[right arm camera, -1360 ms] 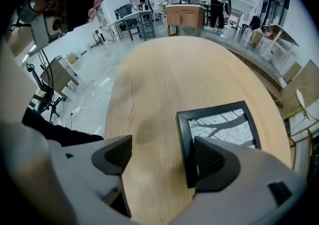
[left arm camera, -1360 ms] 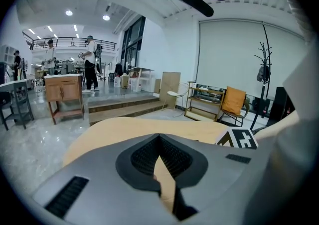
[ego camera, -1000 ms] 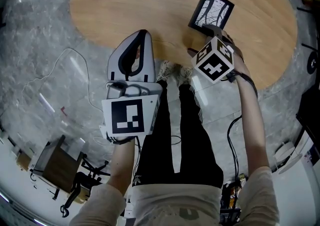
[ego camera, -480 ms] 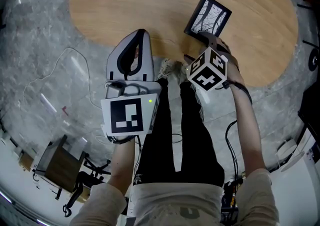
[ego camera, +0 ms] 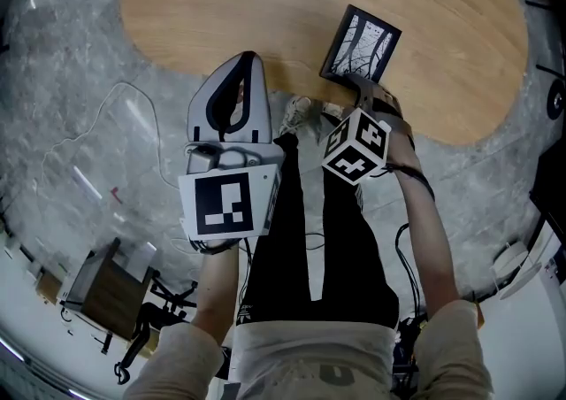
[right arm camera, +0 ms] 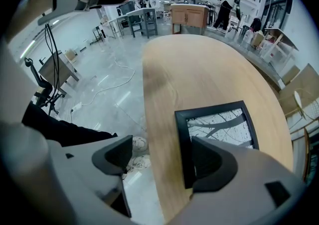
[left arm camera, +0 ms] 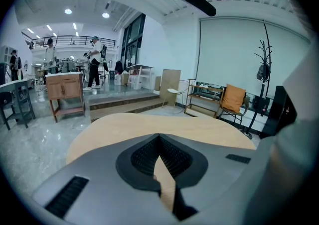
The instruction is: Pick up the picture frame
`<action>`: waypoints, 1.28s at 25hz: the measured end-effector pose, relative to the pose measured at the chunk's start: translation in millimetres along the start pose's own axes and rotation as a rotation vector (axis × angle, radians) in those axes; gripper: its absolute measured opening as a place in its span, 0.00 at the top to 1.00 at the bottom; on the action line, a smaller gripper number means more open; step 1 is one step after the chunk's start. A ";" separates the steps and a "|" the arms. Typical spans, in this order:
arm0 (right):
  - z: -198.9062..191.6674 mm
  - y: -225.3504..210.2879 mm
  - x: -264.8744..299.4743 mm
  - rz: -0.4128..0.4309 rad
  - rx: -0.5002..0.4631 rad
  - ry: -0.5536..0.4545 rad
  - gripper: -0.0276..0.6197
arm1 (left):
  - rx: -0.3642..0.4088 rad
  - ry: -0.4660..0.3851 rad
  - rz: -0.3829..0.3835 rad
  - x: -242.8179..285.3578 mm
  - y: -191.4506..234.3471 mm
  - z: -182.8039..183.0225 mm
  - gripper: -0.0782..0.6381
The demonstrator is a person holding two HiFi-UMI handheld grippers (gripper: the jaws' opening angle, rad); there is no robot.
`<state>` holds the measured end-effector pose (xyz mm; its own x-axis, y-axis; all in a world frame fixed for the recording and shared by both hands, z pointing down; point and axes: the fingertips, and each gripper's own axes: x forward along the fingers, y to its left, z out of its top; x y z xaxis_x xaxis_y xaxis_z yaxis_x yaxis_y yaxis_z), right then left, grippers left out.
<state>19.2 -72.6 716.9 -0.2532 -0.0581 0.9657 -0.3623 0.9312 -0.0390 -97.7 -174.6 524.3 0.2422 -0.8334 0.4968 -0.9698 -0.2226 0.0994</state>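
One picture frame (right arm camera: 217, 124), right hand-held gripper (right arm camera: 159, 162) released above it, left hand-held gripper (left arm camera: 159, 144) clenched, empty

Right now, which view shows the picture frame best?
Head view: nearly the whole picture frame shows. The right gripper view is closer, but the tongs of the open right gripper cover its near part. The left gripper view doesn't clearly show it.

A pale oval wooden table (ego camera: 221, 9) stands on a grey marbled floor (ego camera: 71, 53), with a white cable (ego camera: 117, 88) trailing at left. Far off are white walls (left arm camera: 169, 50), ceiling lights (left arm camera: 105, 15), a tall blind (left arm camera: 234, 55), a coat stand (left arm camera: 262, 64), an orange chair (left arm camera: 233, 98), a wooden cabinet (left arm camera: 64, 85) and a railed balcony (left arm camera: 75, 40).
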 end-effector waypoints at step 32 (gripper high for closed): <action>-16.5 26.0 -4.3 -0.346 -0.063 0.000 0.83 | 0.019 0.026 -0.005 -0.7 8.3 -10.1 0.88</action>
<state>25.7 -42.2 716.0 -0.1248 -0.3740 0.9190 -0.3706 0.8768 0.3065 -106.2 -170.8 533.6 0.2462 -0.8190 0.5183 -0.9678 -0.2366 0.0859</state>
